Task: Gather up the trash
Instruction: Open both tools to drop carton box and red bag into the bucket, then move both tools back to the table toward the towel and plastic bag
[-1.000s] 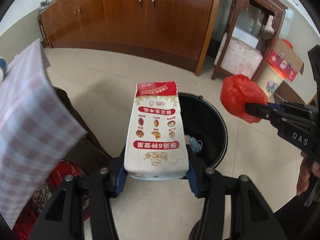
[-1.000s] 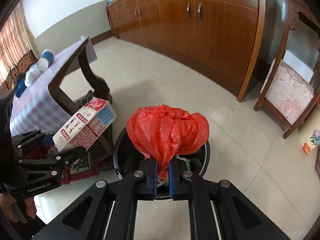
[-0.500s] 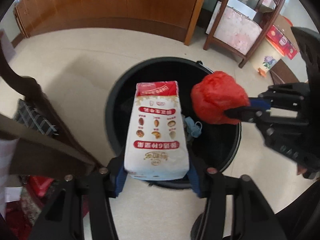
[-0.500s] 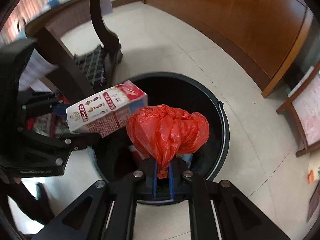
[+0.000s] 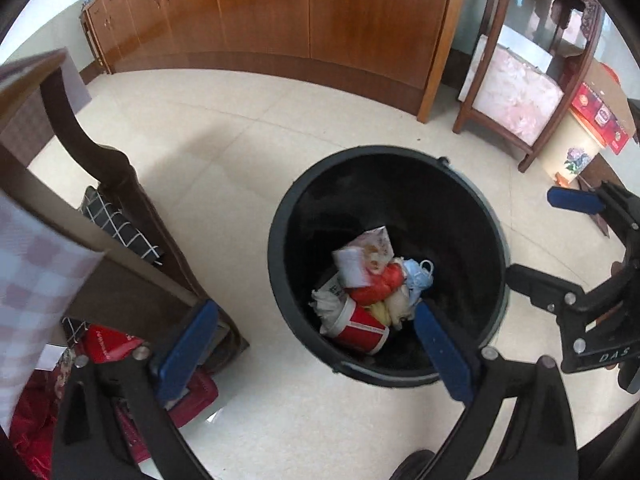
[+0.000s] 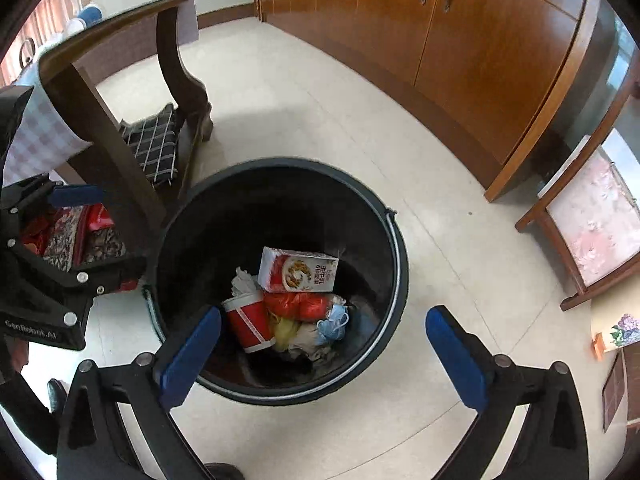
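One carton [image 6: 298,275], one red bag [image 6: 298,305] now inside bin [image 6: 280,184]

One bin [image 6: 394,240]; one box [image 6: 298,270]; one red cup [image 6: 250,320]; one red bag [image 6: 298,304]; one blue mask [image 6: 336,320]; two grippers [image 6: 324,344] [image 5: 316,346].

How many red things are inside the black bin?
2. A red paper cup lies at the left of the heap in the bin, and a red plastic bag sits beside it, under the carton. More may be buried underneath.
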